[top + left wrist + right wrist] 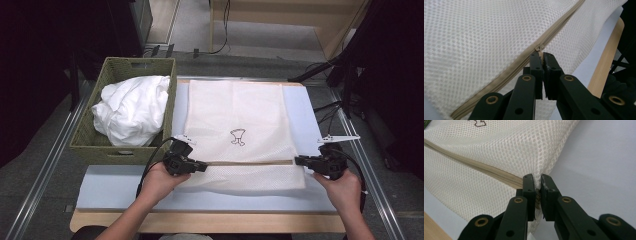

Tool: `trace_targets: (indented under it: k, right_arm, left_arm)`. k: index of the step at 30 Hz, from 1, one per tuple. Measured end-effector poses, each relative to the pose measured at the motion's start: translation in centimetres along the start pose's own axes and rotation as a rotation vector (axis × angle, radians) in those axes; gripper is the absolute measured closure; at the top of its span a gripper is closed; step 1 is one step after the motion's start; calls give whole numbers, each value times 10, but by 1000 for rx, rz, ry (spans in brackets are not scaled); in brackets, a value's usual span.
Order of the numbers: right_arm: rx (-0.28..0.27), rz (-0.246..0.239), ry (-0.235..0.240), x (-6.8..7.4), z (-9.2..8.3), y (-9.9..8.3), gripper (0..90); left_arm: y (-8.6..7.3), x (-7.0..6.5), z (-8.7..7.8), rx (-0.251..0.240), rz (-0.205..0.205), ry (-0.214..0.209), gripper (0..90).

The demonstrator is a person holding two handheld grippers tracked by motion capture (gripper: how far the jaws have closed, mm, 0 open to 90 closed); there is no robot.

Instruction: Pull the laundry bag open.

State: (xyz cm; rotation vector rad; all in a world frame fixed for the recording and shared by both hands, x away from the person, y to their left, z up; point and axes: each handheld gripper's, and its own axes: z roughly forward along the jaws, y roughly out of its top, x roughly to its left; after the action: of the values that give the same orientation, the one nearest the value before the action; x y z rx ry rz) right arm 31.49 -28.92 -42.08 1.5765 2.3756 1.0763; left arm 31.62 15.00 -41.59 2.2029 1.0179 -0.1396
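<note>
Left gripper (541, 55) pinches the zipper pull (539, 47) of the mesh bag (235, 115) – right gripper (537, 178) clamps its edge (both jaws narrow).

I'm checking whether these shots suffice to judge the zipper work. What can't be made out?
- Zipper pull: left gripper view, mostly behind the left gripper.
- Mesh bag corner: right gripper view, covered by the right gripper.
- White cloth in the basket: high view, bunched; type unclear.
- Bag's drawing: too small.
</note>
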Motion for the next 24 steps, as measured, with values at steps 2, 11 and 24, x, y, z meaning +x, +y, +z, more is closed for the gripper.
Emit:
trace_targets:
  k: [2,11,24]
  right_arm:
    - [-3,-1,3,-1,0,0,847]
    - [-5,0,1,0,1,0,847]
    - [-5,2,1,-2,1,-1,846]
  left_arm:
    - [-2,1,-3,-6,-6,7,877]
    - [-6,4,-8,-7,-1,20,877]
    - [-14,12,-22,-14,-14,51,876]
